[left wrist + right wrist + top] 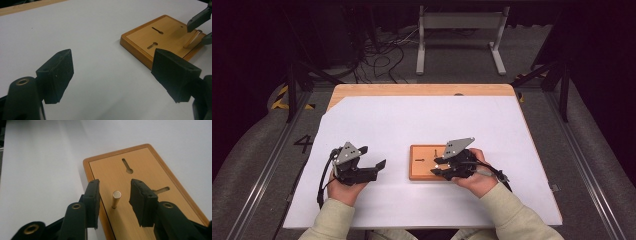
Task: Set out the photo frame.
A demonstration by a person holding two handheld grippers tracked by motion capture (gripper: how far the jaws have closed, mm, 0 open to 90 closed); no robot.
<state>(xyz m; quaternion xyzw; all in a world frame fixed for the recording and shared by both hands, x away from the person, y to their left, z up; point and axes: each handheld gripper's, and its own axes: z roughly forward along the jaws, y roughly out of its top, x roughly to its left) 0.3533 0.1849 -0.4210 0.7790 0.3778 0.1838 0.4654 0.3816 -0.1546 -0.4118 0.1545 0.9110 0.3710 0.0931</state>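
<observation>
The left gripper [374,167] sits on the white sheet [412,120] well to the left of the wooden board [422,171], its jaws spread wide with nothing between them. In its own view the board [140,41] lies ahead and to the right, past the right jaw, and the far gripper's tips [200,27] straddle a brass-coloured peg [191,41].

The right gripper [437,166] hovers over the right part of the board, pointing left across it. In the right gripper view [115,195] the jaws stand partly apart, one on either side of the peg [116,199], with a gap showing on each side, so the pads do not press on it. The peg stands up from the board [150,172], its long axis rising off the surface and its flat round end towards the camera. Beyond the jaws, a keyhole-shaped slot [127,166] runs lengthwise away from the gripper; a second slot [162,190] lies crosswise behind the right jaw.
</observation>
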